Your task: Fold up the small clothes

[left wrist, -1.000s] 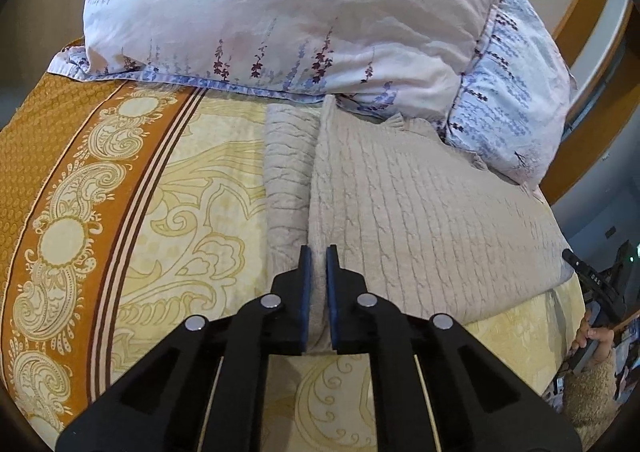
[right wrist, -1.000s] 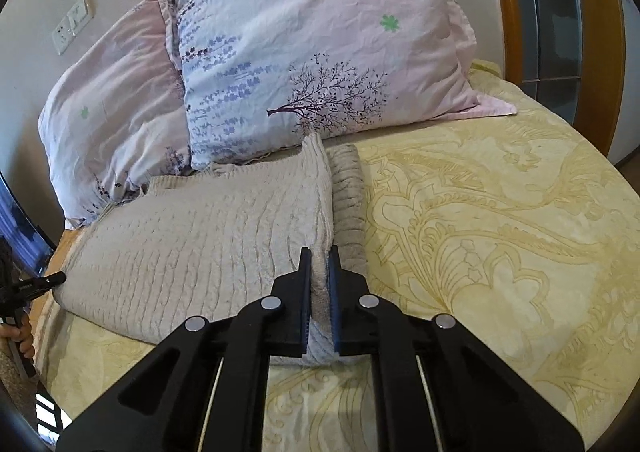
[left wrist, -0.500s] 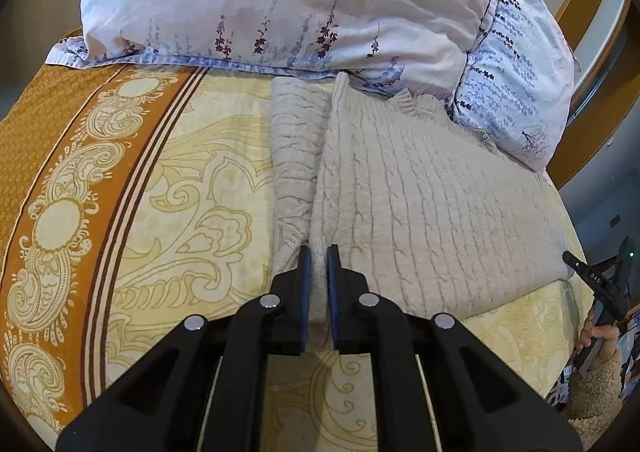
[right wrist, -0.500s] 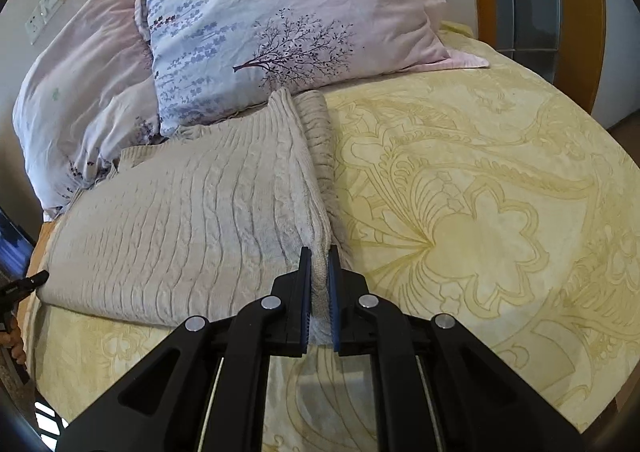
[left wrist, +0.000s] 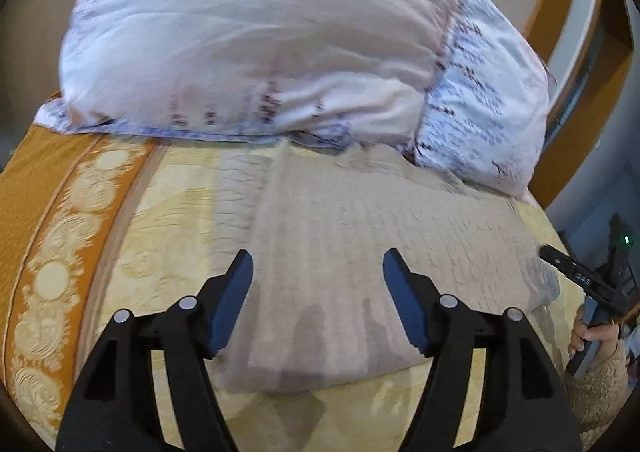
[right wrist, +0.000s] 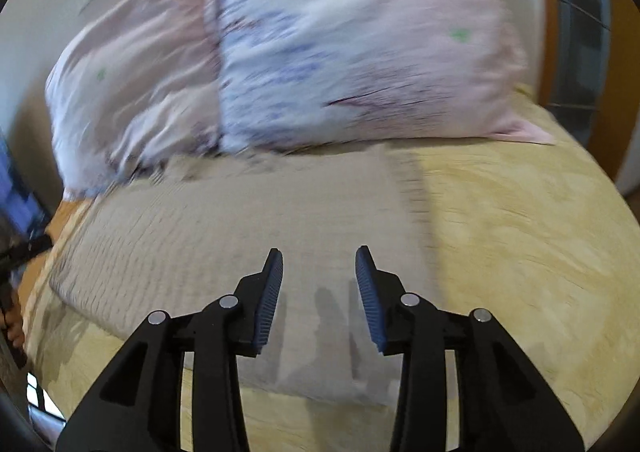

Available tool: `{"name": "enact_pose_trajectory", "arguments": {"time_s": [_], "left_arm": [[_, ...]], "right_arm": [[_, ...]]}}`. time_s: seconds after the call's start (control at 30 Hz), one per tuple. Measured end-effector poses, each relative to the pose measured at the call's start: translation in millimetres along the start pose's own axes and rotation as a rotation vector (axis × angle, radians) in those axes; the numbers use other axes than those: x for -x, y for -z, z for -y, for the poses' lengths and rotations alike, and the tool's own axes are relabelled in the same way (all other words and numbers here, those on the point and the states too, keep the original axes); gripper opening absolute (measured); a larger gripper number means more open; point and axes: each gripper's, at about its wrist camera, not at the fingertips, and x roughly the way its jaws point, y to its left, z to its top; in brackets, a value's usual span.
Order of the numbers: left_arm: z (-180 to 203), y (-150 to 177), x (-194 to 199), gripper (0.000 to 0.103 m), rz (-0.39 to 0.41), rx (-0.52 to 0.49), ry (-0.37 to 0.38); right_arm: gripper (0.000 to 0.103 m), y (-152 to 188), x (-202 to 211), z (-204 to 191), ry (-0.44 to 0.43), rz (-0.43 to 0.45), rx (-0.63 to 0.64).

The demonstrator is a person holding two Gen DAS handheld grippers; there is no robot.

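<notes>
Sweater [left wrist: 360,252], beige and cable-knit, lies flat on the bed [right wrist: 520,232], its far edge just below the pillows [left wrist: 260,44] and its near hem toward the cameras. A folded-in strip runs along each side of it, seen at the left in the left wrist view and at the right in the right wrist view, which suggests the sides have been turned inward to narrow the garment into a rectangle. It sits spread out on the yellow patterned bedspread, probably because the broad soft surface gives room to lay each fold down flat.

Both pictures are blurred, so fine knit detail is hard to read.

Left gripper [left wrist: 318,264] hovers over the near left part of the sweater with its jaws spread wide and nothing between them. Right gripper [right wrist: 319,260] hangs over the near right part, jaws likewise apart and empty. Judging by this, the side folds are laid down and released; the remaining step would likely be bringing the hem up toward the collar.

At the edge of the left wrist view, the person's right hand [left wrist: 592,336] holds the other tool's handle.
</notes>
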Motion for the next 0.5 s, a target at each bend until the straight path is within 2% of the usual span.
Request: {"name": "enact_pose_trajectory", "arguments": {"time_s": [0.13, 0.27, 0.4, 0.5], "left_arm": [[11, 1, -23, 0.067, -0.046, -0.027, -0.018], [-2, 6, -42, 0.067, -0.110, 0.018, -0.046], [-2, 8, -44, 0.068, -0.105, 0.014, -0.045], [-6, 5, -39, 0.068, -0.098, 0.055, -0.013]], "right_arm": [[0.040, -2, -23, -20, -0.017, -0.055, 0.036], [0.042, 1, -31, -19, -0.008, -0.079, 0.030], [0.044, 4, -30, -17, -0.014, -0.075, 0.035], [0.047, 6, -31, -20, -0.010, -0.070, 0.044]]}}
